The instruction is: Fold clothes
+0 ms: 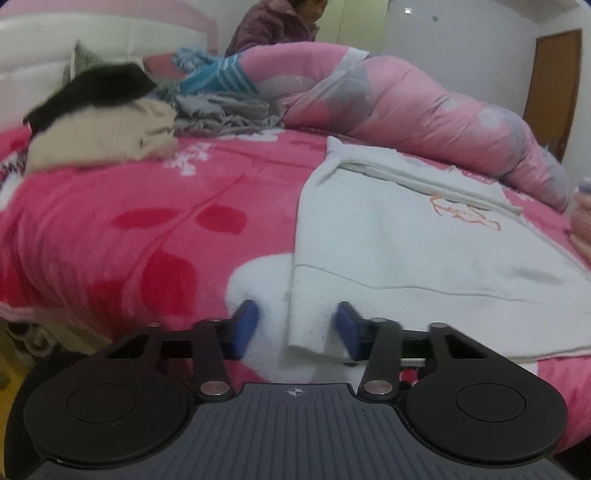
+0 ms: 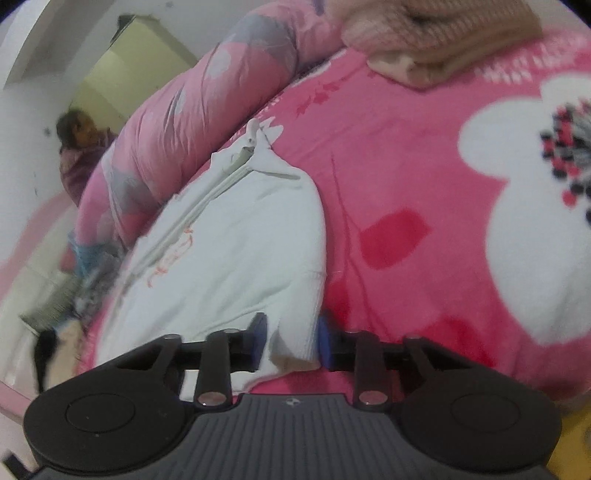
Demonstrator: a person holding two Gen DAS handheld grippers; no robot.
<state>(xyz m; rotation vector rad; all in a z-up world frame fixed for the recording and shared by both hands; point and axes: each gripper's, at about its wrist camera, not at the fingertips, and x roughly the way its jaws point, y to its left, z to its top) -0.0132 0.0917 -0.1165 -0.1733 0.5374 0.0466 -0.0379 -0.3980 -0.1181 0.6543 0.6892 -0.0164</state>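
One white zip-front garment (image 1: pixel 424 251) lies spread flat on the bed's pink flowered blanket (image 1: pixel 122 236), its hem toward the cameras and a small orange embroidered mark on its chest. No baskets or boxes show; the bed alone carries everything.

The left gripper (image 1: pixel 295 328) sits at the garment's near left hem corner. Its two blue pads (image 1: pixel 245 326) stand apart, with the corner of white cloth between them; the right-hand pad lies against the fabric, while the left-hand one shows a clear gap, so it does not yet pinch. The right gripper (image 2: pixel 291 339) is at the other hem corner, and its pads bracket a bunched fold of white cloth closely on both sides (the frame is blurred here, so whether they truly clamp it is likely but not certain).

Counting the rest: one long rolled pink-and-grey quilt (image 1: pixel 406 99) runs along the far side of the garment. On the left lies a stack of two folded pieces, one black (image 1: pixel 96 88) on top of one cream (image 1: pixel 103 136), with a loose heap of grey and blue-striped clothes (image 1: pixel 221 96) behind it. One folded pinkish-tan knit (image 2: pixel 436 40) rests on the blanket to the right. One person in a mauve fleece jacket (image 1: pixel 273 26) is beyond the bed.
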